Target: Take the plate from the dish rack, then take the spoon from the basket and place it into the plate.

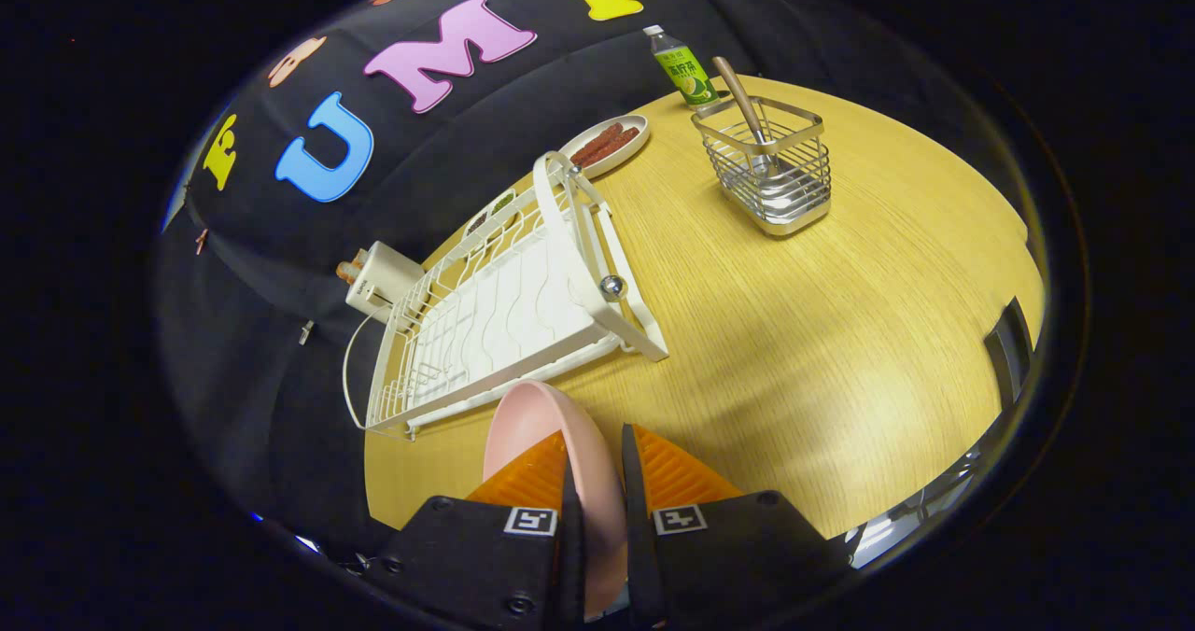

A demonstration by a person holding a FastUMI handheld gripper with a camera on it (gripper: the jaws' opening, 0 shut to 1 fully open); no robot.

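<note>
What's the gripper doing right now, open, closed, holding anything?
Gripper: closed on the rim of the pink round plate, held on edge just off the white wire dish rack, above the wooden table.

plate: pink | dish rack: white | basket: silver wire | table: pale wood grain | bottle: green label

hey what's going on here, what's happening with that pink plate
A person's handheld gripper is clamped on the edge of a pink plate, both fingers pressing on it, holding it on edge above the wooden table. The white dish rack just ahead of the fingers has no plate in it, so the plate looks to be out already. Beyond, the spoon stands in the wire basket, not yet picked. A bottle and a small dish of food sit farther back.
</note>
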